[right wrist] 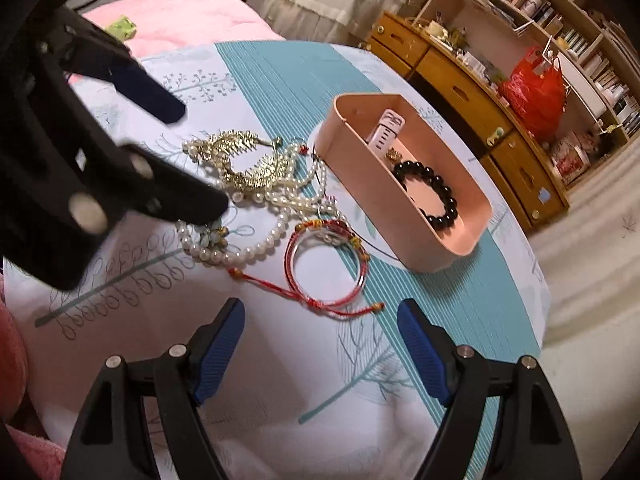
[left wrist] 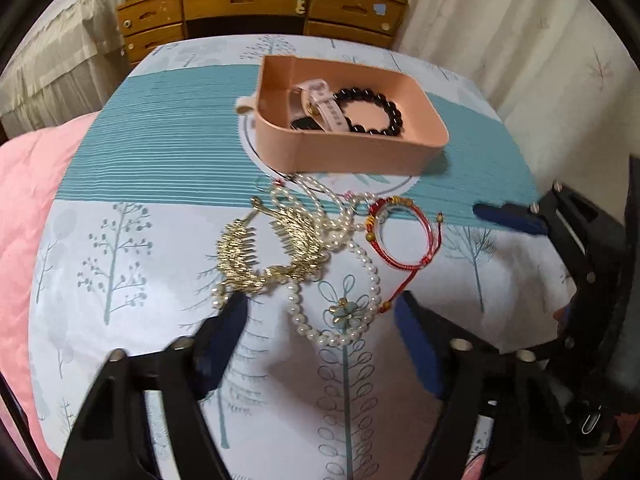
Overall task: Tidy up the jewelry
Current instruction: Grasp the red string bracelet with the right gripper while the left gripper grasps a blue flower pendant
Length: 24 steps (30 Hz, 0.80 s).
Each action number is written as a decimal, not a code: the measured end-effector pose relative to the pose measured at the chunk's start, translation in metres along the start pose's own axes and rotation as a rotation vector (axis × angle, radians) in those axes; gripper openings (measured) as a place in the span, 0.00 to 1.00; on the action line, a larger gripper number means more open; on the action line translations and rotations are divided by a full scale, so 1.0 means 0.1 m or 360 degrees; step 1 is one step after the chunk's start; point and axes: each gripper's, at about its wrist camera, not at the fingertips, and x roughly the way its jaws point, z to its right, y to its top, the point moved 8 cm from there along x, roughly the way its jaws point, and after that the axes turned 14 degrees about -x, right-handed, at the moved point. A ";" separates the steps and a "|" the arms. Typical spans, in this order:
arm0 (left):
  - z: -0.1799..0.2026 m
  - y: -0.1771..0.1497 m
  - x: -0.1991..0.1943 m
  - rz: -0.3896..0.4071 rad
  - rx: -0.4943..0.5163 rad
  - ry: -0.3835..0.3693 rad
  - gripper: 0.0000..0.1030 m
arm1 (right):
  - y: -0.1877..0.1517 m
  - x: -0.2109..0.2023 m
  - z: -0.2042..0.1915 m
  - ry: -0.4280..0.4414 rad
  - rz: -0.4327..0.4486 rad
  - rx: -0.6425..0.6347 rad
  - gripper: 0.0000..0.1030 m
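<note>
A pink tray (left wrist: 420, 92) (right wrist: 340, 152) on the table holds a black bead bracelet (left wrist: 394, 110) (right wrist: 448, 196) and a pale watch strap (left wrist: 328, 108) (right wrist: 384, 132). In front of it lies a heap: a gold hair comb (left wrist: 240, 252) (right wrist: 236, 148), a pearl necklace with a blue flower (left wrist: 348, 312) (right wrist: 212, 238), and a red cord bracelet (left wrist: 400, 236) (right wrist: 324, 264). My left gripper (left wrist: 320, 312) is open, its fingers either side of the pearl necklace. My right gripper (right wrist: 320, 316) is open, just short of the red bracelet.
The table wears a white and teal tree-print cloth (left wrist: 160, 152) (right wrist: 280, 76). A pink quilt (left wrist: 24, 208) lies to the left. A wooden desk with drawers (left wrist: 260, 8) (right wrist: 472, 92) stands behind, with shelves and a red bag (right wrist: 536, 92).
</note>
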 end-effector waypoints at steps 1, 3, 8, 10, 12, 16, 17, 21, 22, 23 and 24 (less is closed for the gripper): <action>0.02 -0.01 0.04 -0.0010 0.0016 0.0013 0.49 | -0.02 0.02 0.01 -0.0025 0.0050 0.0013 0.77; 0.07 -0.04 0.12 -0.0034 0.0037 0.0029 0.44 | -0.04 0.06 0.04 -0.0034 0.0108 0.0054 0.77; 0.17 -0.10 0.25 -0.0089 0.0051 0.0038 0.43 | -0.07 0.15 0.08 0.0075 0.0209 0.0195 0.77; 0.20 -0.12 0.30 -0.0114 0.0053 0.0051 0.43 | -0.06 0.17 0.09 0.0105 0.0241 0.0223 0.77; 0.20 -0.15 0.36 -0.0147 0.0059 0.0091 0.36 | -0.04 0.20 0.11 0.0136 0.0269 0.0244 0.77; 0.24 -0.16 0.43 -0.0158 0.0061 0.0101 0.31 | 0.02 0.26 0.09 0.0193 0.0306 0.0251 0.76; 0.25 -0.15 0.44 -0.0158 0.0064 0.0105 0.31 | 0.02 0.28 0.09 0.0200 0.0304 0.0252 0.76; 0.28 -0.14 0.47 -0.0141 0.0060 0.0104 0.29 | 0.01 0.33 0.13 0.0259 0.0312 0.0315 0.76; 0.28 -0.13 0.48 -0.0139 0.0045 0.0096 0.29 | 0.01 0.34 0.13 0.0285 0.0314 0.0334 0.76; 0.27 -0.12 0.47 -0.0139 0.0032 0.0088 0.28 | 0.00 0.36 0.14 0.0309 0.0315 0.0352 0.76; 0.27 -0.11 0.48 -0.0136 0.0018 0.0083 0.26 | -0.01 0.36 0.15 0.0336 0.0320 0.0370 0.73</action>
